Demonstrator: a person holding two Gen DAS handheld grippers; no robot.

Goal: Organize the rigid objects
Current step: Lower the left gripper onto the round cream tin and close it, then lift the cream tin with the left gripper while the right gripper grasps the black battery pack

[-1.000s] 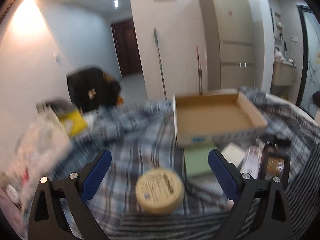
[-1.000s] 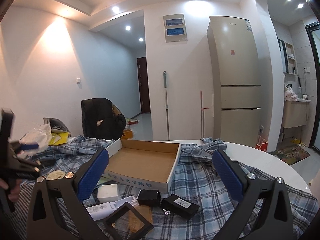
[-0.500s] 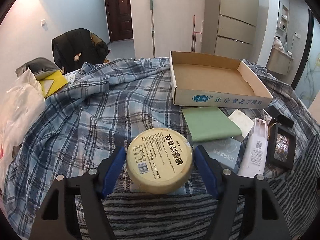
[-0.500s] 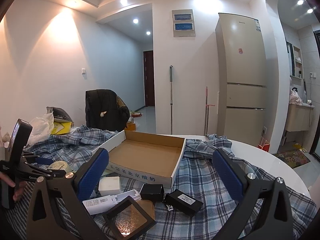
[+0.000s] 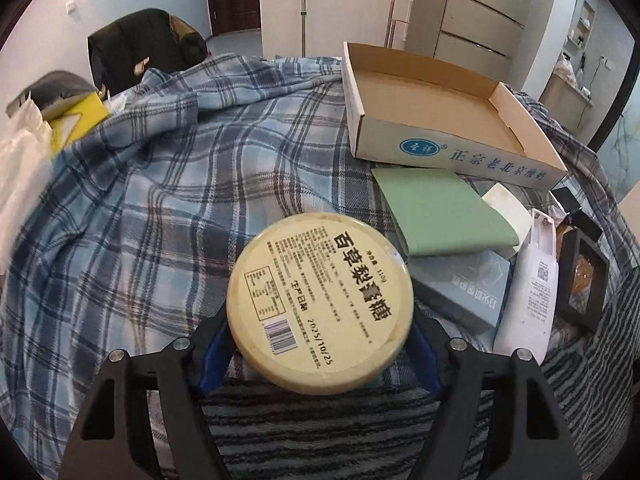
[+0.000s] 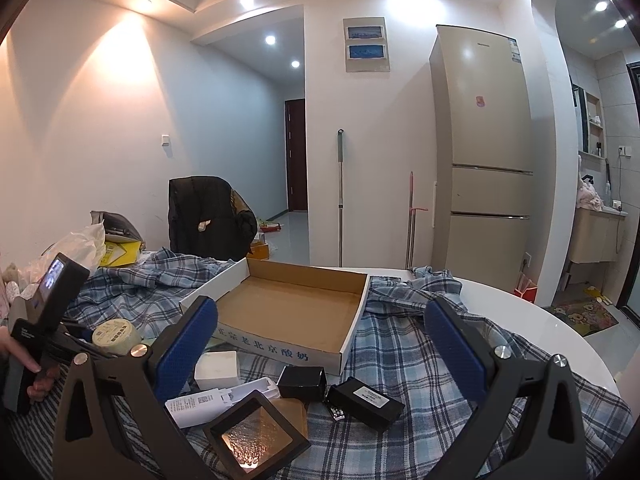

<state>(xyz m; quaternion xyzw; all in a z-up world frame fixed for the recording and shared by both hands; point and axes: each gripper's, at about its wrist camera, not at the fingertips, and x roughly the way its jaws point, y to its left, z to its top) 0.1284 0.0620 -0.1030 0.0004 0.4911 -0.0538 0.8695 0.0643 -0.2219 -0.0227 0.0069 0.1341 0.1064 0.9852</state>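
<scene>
One round cream tin (image 5: 320, 304), black-printed label

White walls (image 6: 100, 128) rise to a ceiling with recessed spotlights (image 6: 247, 0), and a hallway leads to a dark wooden door (image 6: 296, 156). A tall beige fridge (image 6: 484, 148) stands against the far wall, with a mop (image 6: 340, 200) leaning just beside it. A chair draped with a black jacket (image 6: 208, 216) stands at the far edge of the round white table (image 6: 560, 344), which is covered by a blue plaid cloth (image 5: 140, 200).
</scene>
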